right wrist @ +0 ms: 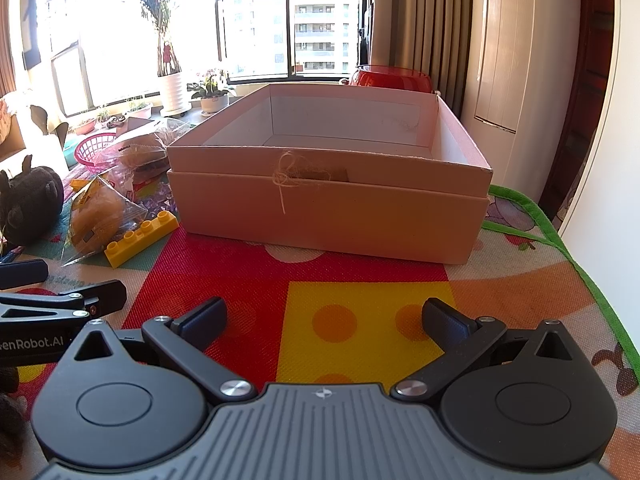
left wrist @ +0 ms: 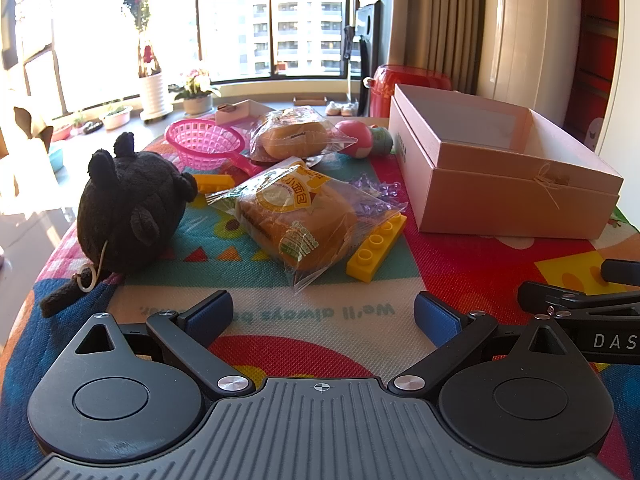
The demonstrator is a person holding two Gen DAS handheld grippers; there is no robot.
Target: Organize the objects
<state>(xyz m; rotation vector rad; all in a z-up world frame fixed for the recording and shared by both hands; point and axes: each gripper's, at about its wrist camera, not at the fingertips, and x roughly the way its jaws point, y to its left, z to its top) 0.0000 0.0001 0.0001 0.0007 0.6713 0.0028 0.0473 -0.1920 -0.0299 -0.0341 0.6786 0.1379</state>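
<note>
An open pink cardboard box [left wrist: 516,200] [right wrist: 328,216] stands empty on the colourful mat. Left of it lie a wrapped bun [left wrist: 296,220] [right wrist: 96,216], a second wrapped bun [left wrist: 294,136], a yellow toy brick [left wrist: 376,246] [right wrist: 140,236], a black plush toy [left wrist: 128,220] [right wrist: 28,204], a pink basket [left wrist: 204,144] [right wrist: 96,152], a smaller yellow block [left wrist: 214,182], purple beads [left wrist: 376,190] and two small balls [left wrist: 358,140]. My left gripper [left wrist: 324,314] is open and empty, short of the near bun. My right gripper [right wrist: 324,316] is open and empty, short of the box front.
A red container [left wrist: 408,88] [right wrist: 390,78] stands behind the box. The mat's green edge [right wrist: 560,240] marks the table's right side. Potted plants [left wrist: 152,92] stand by the window beyond the table. A wall and curtains are on the right.
</note>
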